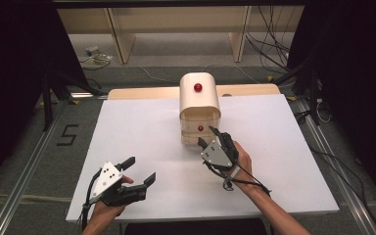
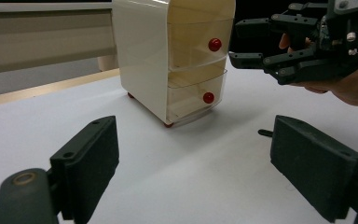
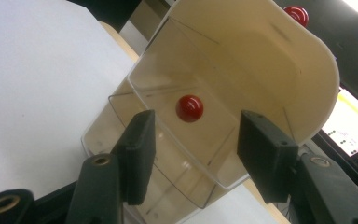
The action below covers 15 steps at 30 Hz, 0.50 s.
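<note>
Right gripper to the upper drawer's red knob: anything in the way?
Nothing visible. The right gripper is open, its jaws standing to either side of the upper drawer's red knob with open air between. The left gripper sits open over the white table, well off that line.

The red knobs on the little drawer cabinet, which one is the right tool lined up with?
The upper drawer's knob: in the right gripper view it sits between the open jaws of the right tool, untouched. The lower drawer's knob sits beneath it.
</note>
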Each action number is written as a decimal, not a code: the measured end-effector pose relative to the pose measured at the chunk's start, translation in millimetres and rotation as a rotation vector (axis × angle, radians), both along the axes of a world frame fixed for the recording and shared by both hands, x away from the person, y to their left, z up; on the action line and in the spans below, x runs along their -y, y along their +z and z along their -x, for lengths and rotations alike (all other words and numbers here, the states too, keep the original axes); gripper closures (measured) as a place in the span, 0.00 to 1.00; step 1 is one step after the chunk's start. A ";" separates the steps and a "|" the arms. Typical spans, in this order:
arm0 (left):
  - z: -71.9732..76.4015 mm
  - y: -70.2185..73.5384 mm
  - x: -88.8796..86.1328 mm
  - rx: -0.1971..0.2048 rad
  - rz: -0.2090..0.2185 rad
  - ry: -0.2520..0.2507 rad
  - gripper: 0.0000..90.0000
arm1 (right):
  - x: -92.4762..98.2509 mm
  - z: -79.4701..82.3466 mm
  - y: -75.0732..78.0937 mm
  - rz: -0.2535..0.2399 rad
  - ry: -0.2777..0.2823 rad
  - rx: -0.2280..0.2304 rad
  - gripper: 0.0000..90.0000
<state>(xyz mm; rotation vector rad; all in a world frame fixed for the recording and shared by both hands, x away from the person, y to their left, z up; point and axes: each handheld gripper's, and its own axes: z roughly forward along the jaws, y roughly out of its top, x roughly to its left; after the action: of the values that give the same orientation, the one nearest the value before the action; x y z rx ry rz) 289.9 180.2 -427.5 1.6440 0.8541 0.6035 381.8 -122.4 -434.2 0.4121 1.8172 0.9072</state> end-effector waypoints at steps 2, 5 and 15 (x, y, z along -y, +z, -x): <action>0.0 -0.1 0.4 0.000 0.000 -0.001 0.17 | -1.0 -1.3 -0.4 0.004 -0.002 0.002 0.56; 0.1 0.0 0.5 0.001 -0.001 -0.002 0.17 | -1.8 -2.8 -0.8 0.013 -0.001 0.012 0.58; -0.1 -0.1 0.5 -0.002 -0.001 -0.003 0.17 | -7.9 -7.3 -5.3 0.033 -0.016 0.019 0.65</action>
<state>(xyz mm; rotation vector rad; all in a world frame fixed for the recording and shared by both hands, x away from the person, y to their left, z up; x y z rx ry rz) 290.0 179.7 -427.6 1.6471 0.8526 0.6007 389.2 -114.5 -439.6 0.3950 1.8075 0.8662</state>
